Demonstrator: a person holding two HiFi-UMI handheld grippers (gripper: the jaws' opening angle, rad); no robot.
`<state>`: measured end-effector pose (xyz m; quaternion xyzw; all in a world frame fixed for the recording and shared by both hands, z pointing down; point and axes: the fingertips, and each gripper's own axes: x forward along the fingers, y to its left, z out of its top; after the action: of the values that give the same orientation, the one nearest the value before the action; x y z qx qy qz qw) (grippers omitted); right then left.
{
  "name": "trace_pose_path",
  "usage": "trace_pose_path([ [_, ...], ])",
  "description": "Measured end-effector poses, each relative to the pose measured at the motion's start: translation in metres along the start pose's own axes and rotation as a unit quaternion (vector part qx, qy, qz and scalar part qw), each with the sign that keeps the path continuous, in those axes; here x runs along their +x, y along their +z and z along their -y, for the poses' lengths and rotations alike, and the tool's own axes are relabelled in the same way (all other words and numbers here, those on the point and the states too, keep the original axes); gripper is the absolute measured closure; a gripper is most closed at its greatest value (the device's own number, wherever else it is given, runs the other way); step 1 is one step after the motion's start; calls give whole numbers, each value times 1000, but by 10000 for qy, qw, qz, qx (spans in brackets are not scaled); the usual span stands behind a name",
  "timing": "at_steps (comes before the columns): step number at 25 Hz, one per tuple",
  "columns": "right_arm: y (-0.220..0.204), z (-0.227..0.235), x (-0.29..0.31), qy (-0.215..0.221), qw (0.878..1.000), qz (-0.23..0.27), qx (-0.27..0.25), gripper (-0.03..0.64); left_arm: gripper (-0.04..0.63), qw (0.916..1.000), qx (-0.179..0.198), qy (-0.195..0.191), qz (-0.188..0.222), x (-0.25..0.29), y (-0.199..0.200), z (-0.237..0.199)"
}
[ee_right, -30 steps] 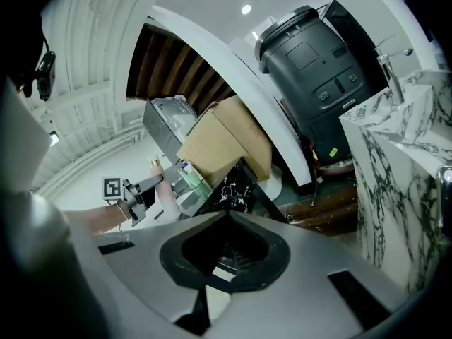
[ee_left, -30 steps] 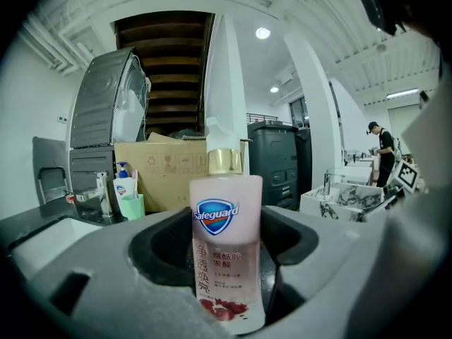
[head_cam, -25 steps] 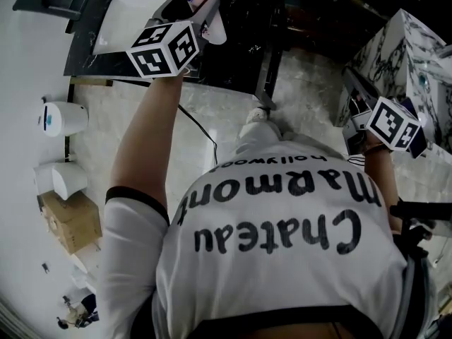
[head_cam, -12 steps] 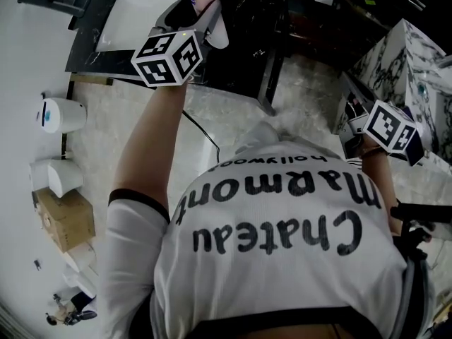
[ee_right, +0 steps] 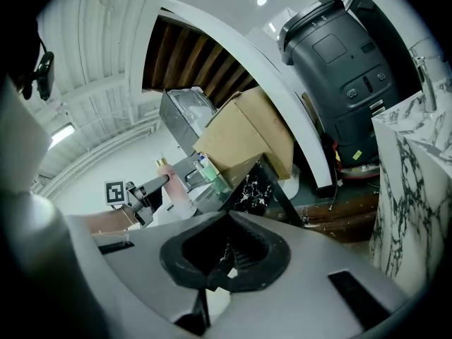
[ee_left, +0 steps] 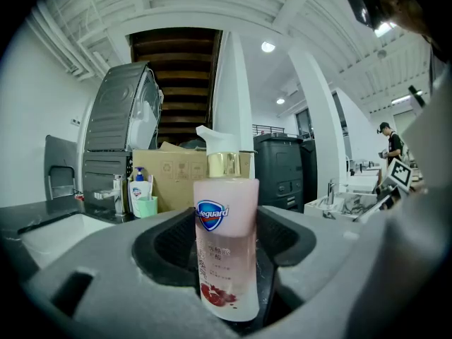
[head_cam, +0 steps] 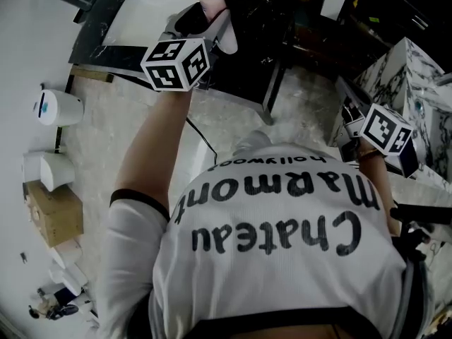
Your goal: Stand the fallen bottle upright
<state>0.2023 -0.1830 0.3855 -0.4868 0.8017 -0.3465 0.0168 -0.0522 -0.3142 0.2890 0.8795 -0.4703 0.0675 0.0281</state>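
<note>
Left gripper (head_cam: pixel 208 18), jaws just closing and now clamped on the pink soap bottle (ee_left: pixel 226 249), holds it upright at 11 o'clock by the dark counter (head_cam: pixel 116 51). It is best lowered straight, base flat, before release. Right gripper (ee_right: pixel 222 260) at 3 o'clock, jaws together, empty. The left gripper view shows the bottle vertical, while the head view catches only its cap.

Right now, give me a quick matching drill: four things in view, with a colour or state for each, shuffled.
Things:
1. soap bottle
2. right tongs
3. cup
4. cardboard box

States:
a. brown, behind the cup
b. pink, upright, gold collar
c. shut, nothing between
d. green, beside a small pump bottle

Pairs: 1-b; 2-c; 3-d; 4-a
</note>
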Motion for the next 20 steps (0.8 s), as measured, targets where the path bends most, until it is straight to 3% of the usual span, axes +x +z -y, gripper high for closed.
trace_pose_path([
  [20, -13, 5, 0, -23, 9998, -217, -3, 607, 318, 9998, 17, 165, 71, -4, -2, 0],
])
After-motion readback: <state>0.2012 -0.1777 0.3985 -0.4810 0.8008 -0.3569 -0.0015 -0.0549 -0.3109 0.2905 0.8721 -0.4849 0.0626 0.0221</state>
